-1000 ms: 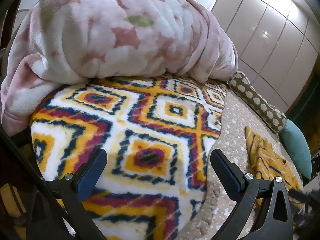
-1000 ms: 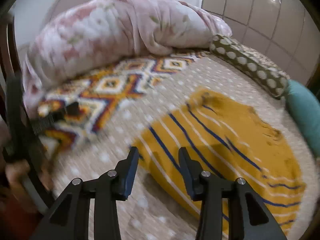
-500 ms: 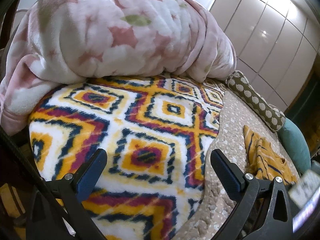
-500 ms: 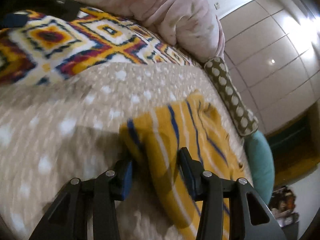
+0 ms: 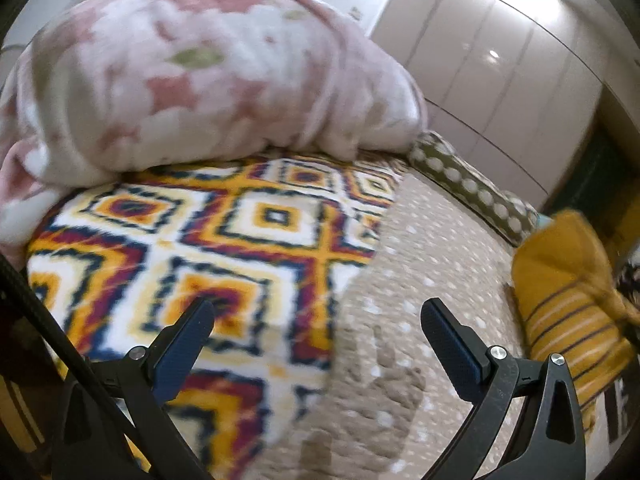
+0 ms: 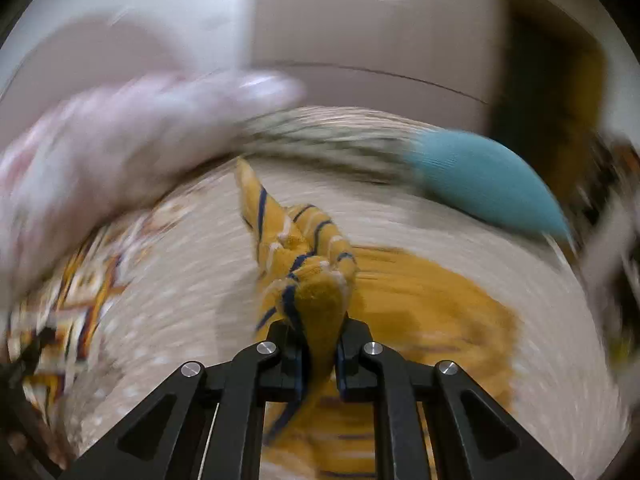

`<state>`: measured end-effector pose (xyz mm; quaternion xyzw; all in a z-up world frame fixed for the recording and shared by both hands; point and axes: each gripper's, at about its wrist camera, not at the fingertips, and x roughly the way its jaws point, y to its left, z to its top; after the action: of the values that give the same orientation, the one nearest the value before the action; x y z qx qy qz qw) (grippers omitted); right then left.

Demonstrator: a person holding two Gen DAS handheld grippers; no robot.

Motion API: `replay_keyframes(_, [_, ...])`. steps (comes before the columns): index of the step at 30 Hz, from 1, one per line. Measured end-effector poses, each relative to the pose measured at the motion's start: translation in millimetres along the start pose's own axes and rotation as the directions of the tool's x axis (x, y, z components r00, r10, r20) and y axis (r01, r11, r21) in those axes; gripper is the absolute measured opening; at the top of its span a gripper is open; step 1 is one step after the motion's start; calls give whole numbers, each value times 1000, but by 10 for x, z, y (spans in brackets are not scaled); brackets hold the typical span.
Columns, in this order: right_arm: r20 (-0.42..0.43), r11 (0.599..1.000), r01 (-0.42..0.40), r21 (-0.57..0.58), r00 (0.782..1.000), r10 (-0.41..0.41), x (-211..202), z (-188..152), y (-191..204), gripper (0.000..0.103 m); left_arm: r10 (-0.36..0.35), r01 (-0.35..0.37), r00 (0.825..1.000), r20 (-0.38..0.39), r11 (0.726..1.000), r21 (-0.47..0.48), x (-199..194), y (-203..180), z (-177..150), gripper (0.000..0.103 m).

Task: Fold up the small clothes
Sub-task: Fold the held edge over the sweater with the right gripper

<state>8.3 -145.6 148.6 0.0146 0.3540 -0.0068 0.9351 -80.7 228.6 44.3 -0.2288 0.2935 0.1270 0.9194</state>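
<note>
A: We are logging the right gripper (image 6: 320, 344) as clamped on a bunched fold of the yellow striped garment (image 6: 308, 264). The cloth is rising straight ahead of its jaws, gathered into a peak, with the rest trailing down to the bed cover (image 6: 192, 248) below and slightly to its right. Heavy blur in this view, so we are reading the bedding only roughly.

B: And the left gripper (image 5: 316, 336)? We are seeing its fingers spread wide apart and holding nothing, hovering over the seam between the patterned blanket (image 5: 224, 240) and the dotted cover.

A: Agreed. From the left gripper the garment (image 5: 568, 300) is lying well off to its right and a little ahead, partly lifted, its stripes running roughly across the left gripper's line of sight. We are judging the right side far nearer, being already on it; the left would have to travel rightward to take a second edge.

B: Differences from half a second back: then the right jaws were only straddling the garment's edge on the bed; now they are closed and the cloth is hoisted. The left view is swinging right, so the garment is looming larger there.

A: The pink quilt (image 5: 200, 80) is sitting beyond, ahead of the left gripper.
</note>
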Motion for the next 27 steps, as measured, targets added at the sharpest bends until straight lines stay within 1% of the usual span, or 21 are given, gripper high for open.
replay_keyframes(1, [-17,997,29,73,999,-28,-11,-57,-329,12,-7,7,1000,-3,1000,16,8,-61,-13,103])
replay_keyframes(2, [-66,988,66,140,996,-57,39,-200,-698,12,-15,15,1000,-6,999,31,13,-129,-28,103])
replay_keyframes(4, [-147,975,91,204,987,-61,161,-449,-1050,12,-35,35,999,-7,998,60,7,-257,-66,103])
replay_keyframes(5, [-203,961,77,265,979,-23,287,-646,-1266,12,-46,46,999,-4,996,74,-1,-326,-90,103])
replay_keyframes(6, [-220,952,59,301,975,9,344,-740,-1360,12,-59,59,998,0,994,89,-7,-404,-124,103])
replay_keyframes(8, [-217,918,-12,397,970,107,446,-909,-1531,12,-90,90,996,-10,988,125,7,-582,-218,103])
replay_keyframes(9, [-209,905,-31,425,969,132,462,-939,-1551,12,-101,103,995,-22,984,144,18,-660,-264,103])
replay_keyframes(10, [-202,901,-41,431,969,141,459,-941,-1549,12,-108,114,993,-41,978,173,33,-764,-324,103])
replay_keyframes(13, [-190,918,-64,391,970,149,422,-931,-1474,12,-137,156,987,-90,953,261,-20,-1096,-473,103])
replay_keyframes(15, [-178,916,-92,392,969,173,401,-981,-1494,12,-181,208,977,-114,927,311,-142,-1329,-551,103])
replay_keyframes(17, [-167,909,-120,398,965,201,346,-1092,-1551,12,-205,241,969,-137,907,344,-247,-1510,-603,103])
replay_keyframes(21, [-149,913,-159,376,962,229,247,-1226,-1631,13,-240,299,952,-189,857,420,-399,-2013,-687,103])
replay_keyframes(22, [-140,911,-173,375,961,240,210,-1232,-1659,17,-243,312,947,-208,847,431,-391,-2141,-696,103])
replay_keyframes(24, [-112,903,-202,378,959,262,83,-1260,-1733,21,-254,343,934,-251,832,435,-341,-2385,-712,103])
replay_keyframes(25, [-103,904,-205,376,960,260,36,-1265,-1764,25,-260,358,927,-269,825,438,-286,-2511,-731,103])
replay_keyframes(27, [-68,910,-200,362,968,240,-111,-1275,-1854,27,-247,364,923,-297,811,457,-146,-2716,-794,102])
